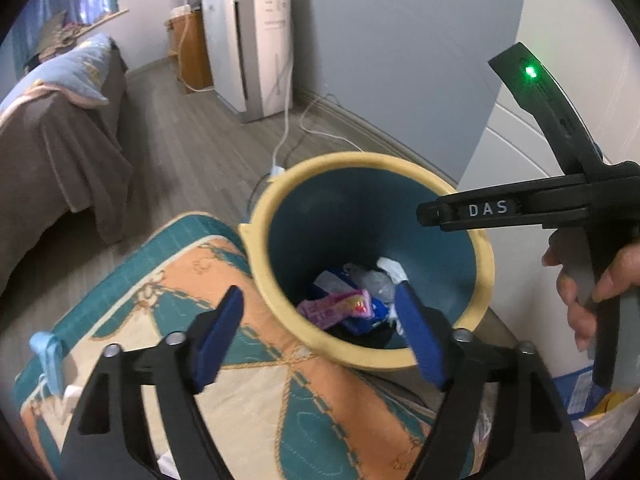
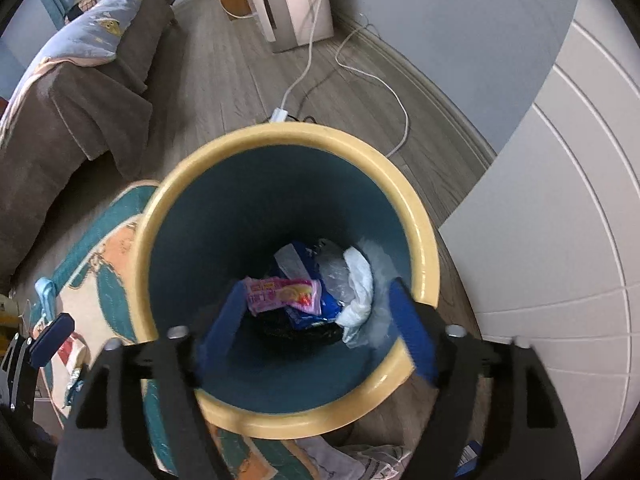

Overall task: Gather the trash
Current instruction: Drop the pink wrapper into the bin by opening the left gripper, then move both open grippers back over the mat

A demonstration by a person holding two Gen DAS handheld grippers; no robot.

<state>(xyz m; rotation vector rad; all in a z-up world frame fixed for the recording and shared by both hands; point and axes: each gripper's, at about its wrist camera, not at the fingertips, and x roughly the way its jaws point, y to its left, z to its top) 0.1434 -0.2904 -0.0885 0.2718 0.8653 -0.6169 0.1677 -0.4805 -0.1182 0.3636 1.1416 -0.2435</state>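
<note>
- Left tool [image 1: 320, 336]: jaws spread wide, nothing between the blue pads [image 1: 218, 334], angled downward.
- Right tool [image 2: 316, 332]: jaws spread wide, nothing gripped, pointed steeply downward.
- Right hand [image 1: 596, 284]: fingers wrapped around the right tool's handle.

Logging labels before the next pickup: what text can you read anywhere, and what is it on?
"DAS": white letters on the right claw's black body, seen from the left wrist.
Pink wrapper in the bin: printed characters, too blurred to read.
White appliance by the wall: small markings, too small to read.
Blue wrapper: nothing legible.
</note>
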